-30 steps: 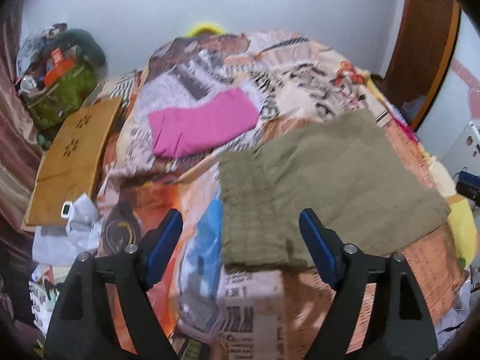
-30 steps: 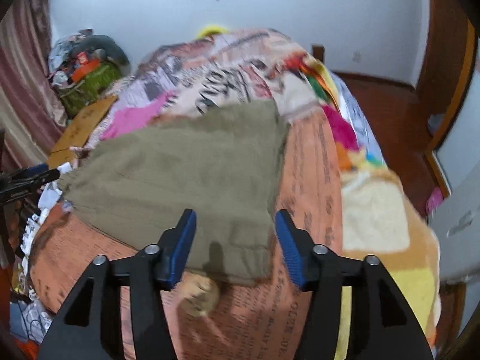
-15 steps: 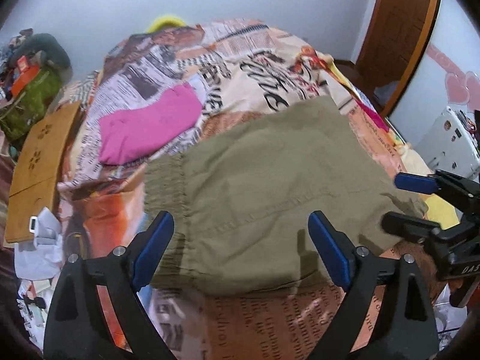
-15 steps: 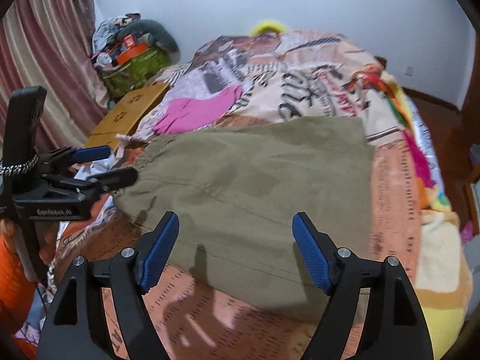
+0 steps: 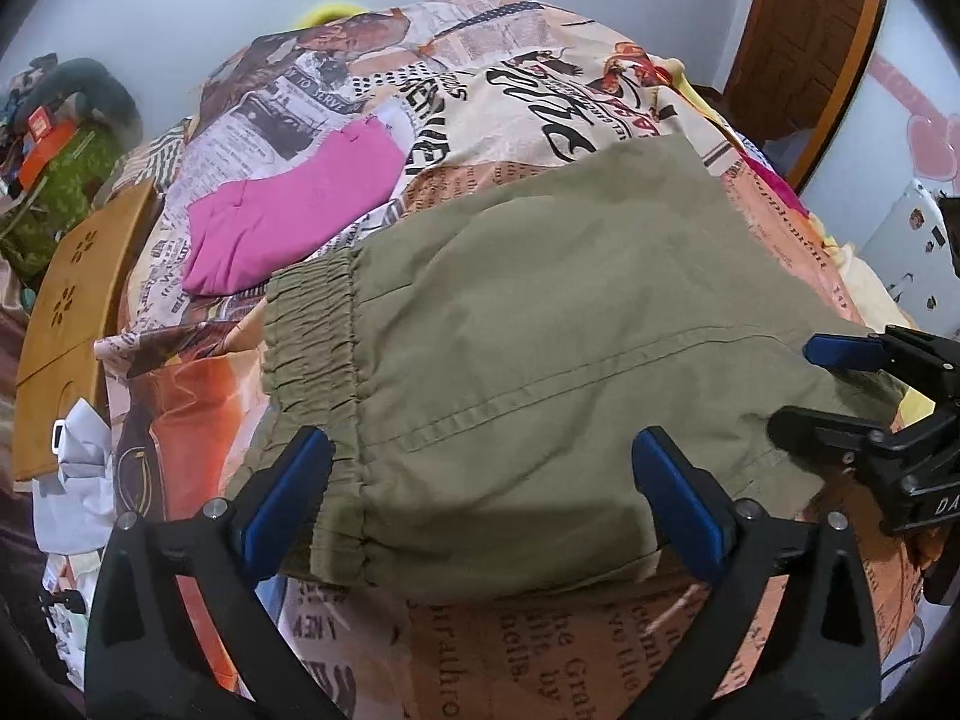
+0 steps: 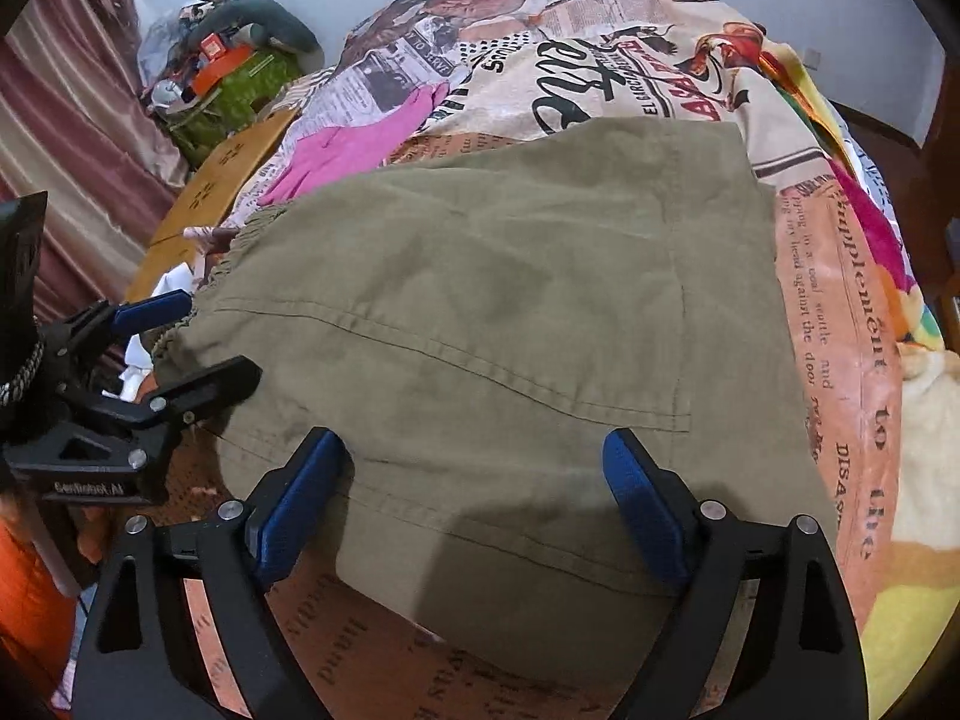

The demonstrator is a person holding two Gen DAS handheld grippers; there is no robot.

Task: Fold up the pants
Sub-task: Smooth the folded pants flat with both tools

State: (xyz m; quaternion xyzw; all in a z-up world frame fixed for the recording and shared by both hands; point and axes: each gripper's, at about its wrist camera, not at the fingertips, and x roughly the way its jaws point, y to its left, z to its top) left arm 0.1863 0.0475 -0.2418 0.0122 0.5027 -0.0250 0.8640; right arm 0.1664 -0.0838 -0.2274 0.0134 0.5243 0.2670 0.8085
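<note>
Olive green pants lie folded flat on the patterned bedspread, elastic waistband to the left. They also show in the right wrist view. My left gripper is open over the near edge by the waistband, its blue pads apart with nothing between them. My right gripper is open over the near edge at the other end. Each gripper shows in the other's view: the right one at the pants' right end, the left one at the waistband end.
A pink garment lies on the bed behind the pants. A wooden board and white bags are to the left of the bed. A cluttered pile stands in the far left corner. A wooden door is at right.
Both grippers have come closer to the pants' near edge. The left one swung right from the waistband corner, the right one swung left. Both have opened wider.
</note>
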